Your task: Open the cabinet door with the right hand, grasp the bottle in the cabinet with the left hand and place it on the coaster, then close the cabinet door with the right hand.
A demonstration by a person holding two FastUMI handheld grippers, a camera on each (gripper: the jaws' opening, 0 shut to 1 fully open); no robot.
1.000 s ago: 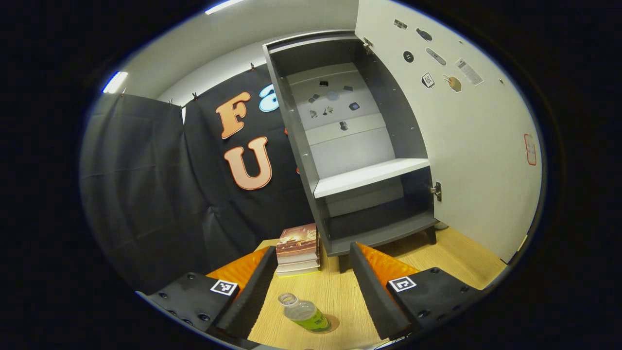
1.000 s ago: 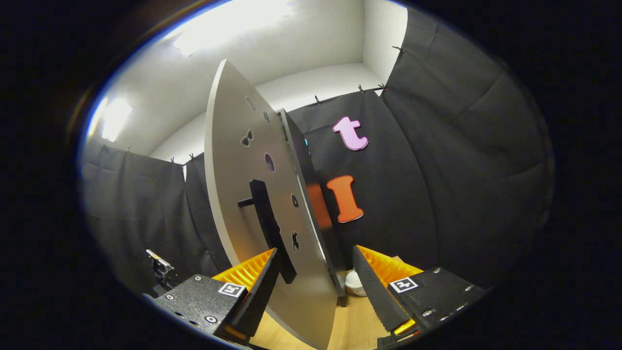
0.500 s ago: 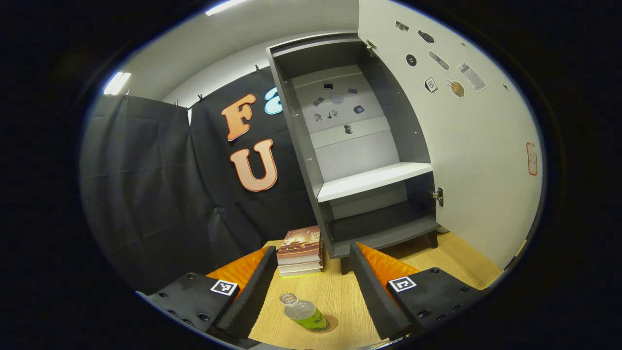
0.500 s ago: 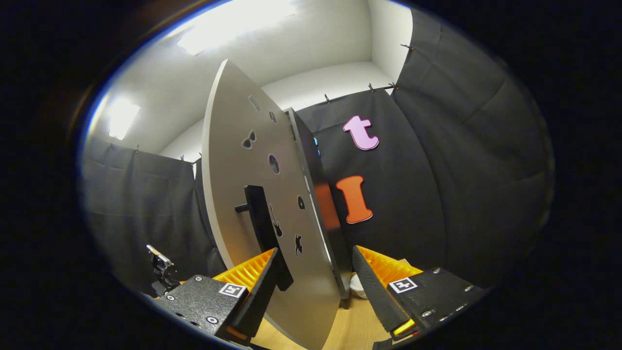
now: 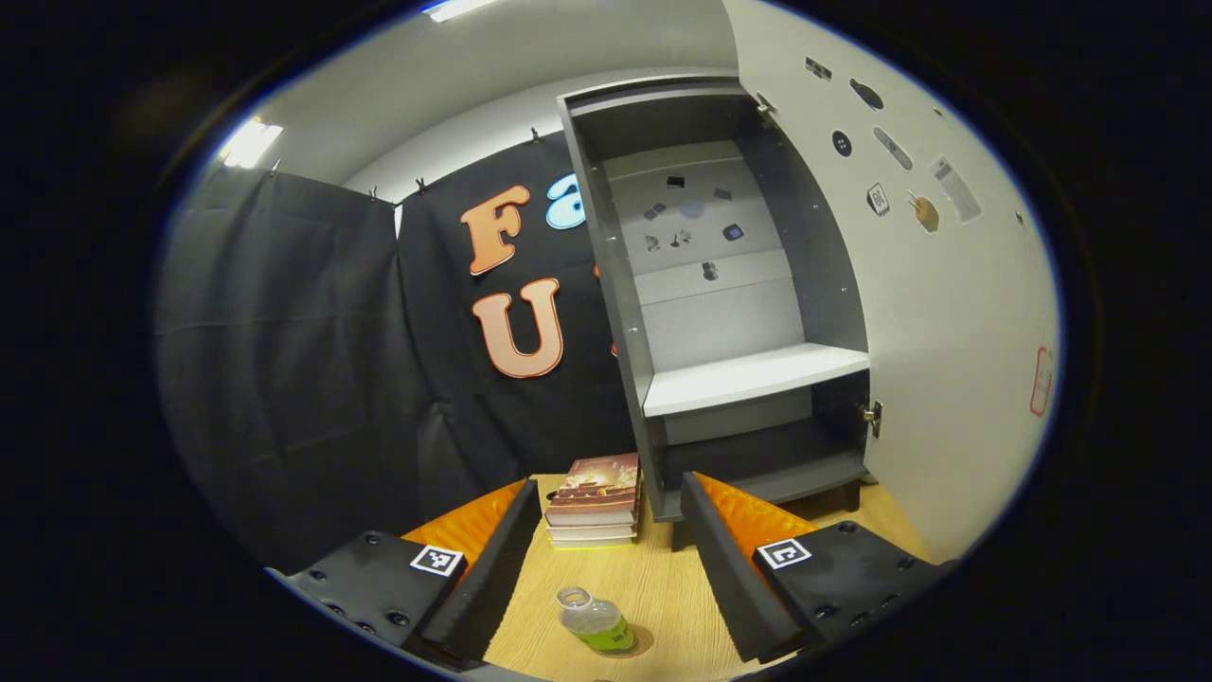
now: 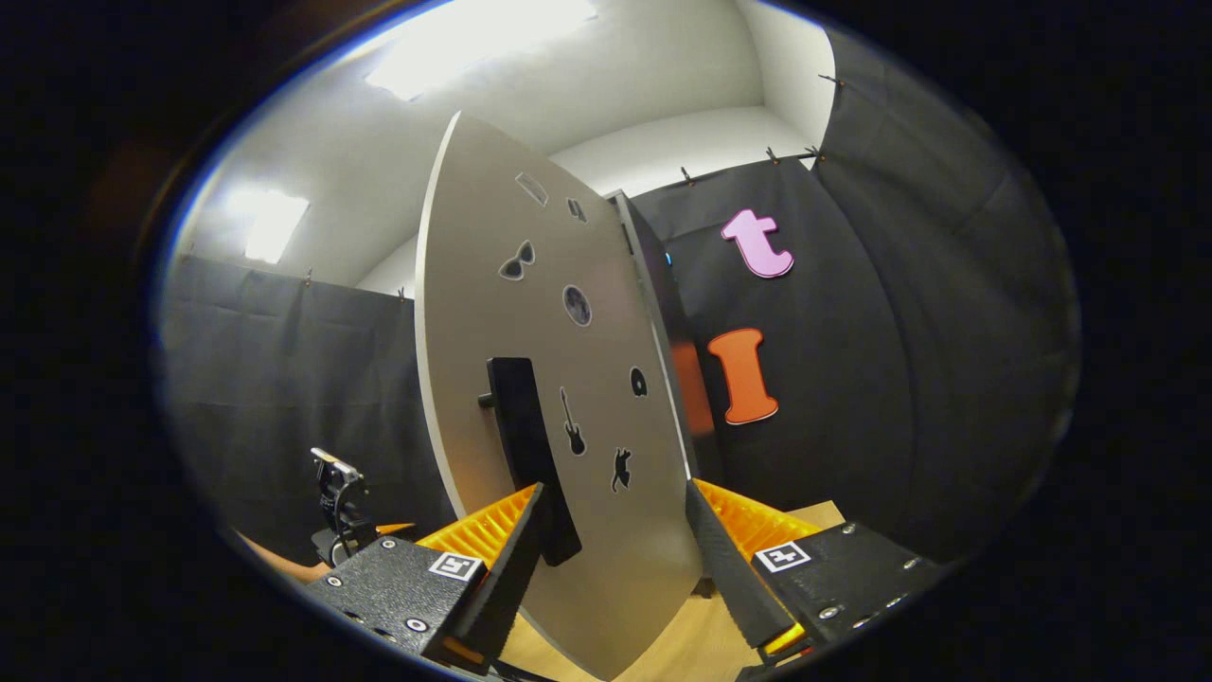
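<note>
In the left gripper view the left gripper hangs above the wooden bench with its jaws spread wide and nothing between them; below the gap the bottle, clear with a green label and no cap on its mouth, stands on a round coaster at the near edge of the bench; farther off a stack of books lies just left of the grey cabinet, whose door stands swung out to the right; the cabinet's white shelf is bare, and small stickers dot its back panel and the inner face of the door.

In the right gripper view the right gripper is wide open, holding nothing; the outer face of the door rises between its fingers, and the black handle runs down close beside the left finger; I cannot tell whether they touch.
</note>
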